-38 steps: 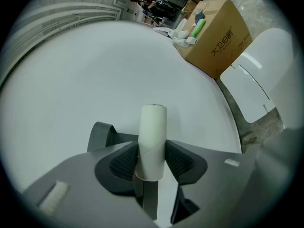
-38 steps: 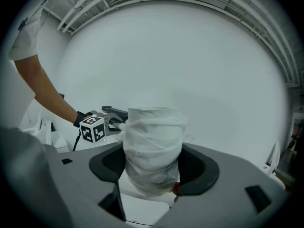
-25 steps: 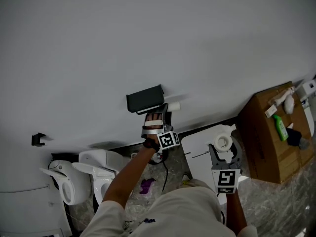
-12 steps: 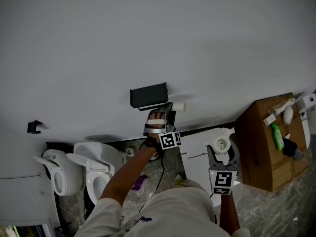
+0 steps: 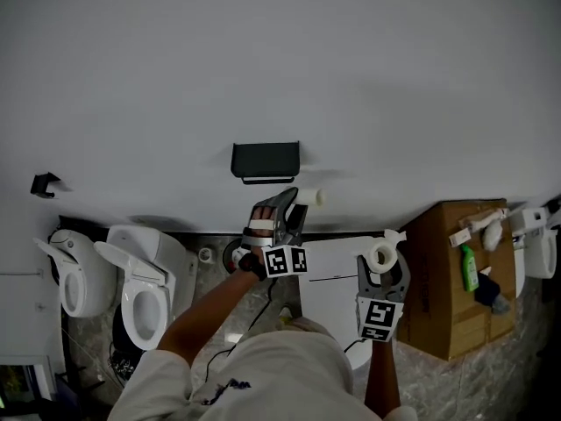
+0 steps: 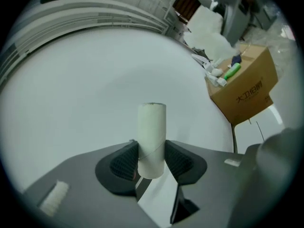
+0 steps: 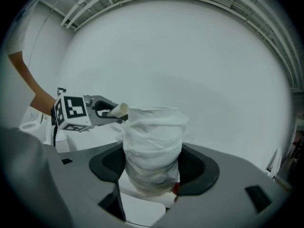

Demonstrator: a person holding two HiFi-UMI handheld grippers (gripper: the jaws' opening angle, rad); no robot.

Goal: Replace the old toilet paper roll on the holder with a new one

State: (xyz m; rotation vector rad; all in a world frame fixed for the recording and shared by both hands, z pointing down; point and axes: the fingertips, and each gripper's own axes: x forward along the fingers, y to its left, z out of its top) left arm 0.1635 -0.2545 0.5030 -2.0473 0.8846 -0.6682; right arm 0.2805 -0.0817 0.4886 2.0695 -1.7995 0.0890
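Note:
A black paper holder is fixed to the white wall, with nothing on it. Just below it my left gripper is shut on a bare cardboard tube. In the left gripper view the tube stands upright between the ribbed pads, and the left gripper faces the plain wall. My right gripper is lower and to the right, shut on a full white paper roll. In the right gripper view the roll fills the right gripper, with the left gripper and the tube seen beyond.
Two white toilets stand against the wall at the left. A white unit sits below the holder. A cardboard box at the right carries a green bottle and other items. A small black hook is at far left.
My left gripper has come away from under the holder with the tube, rolling as it went; a gap now shows between tube and holder. The right gripper has kept still with its roll.

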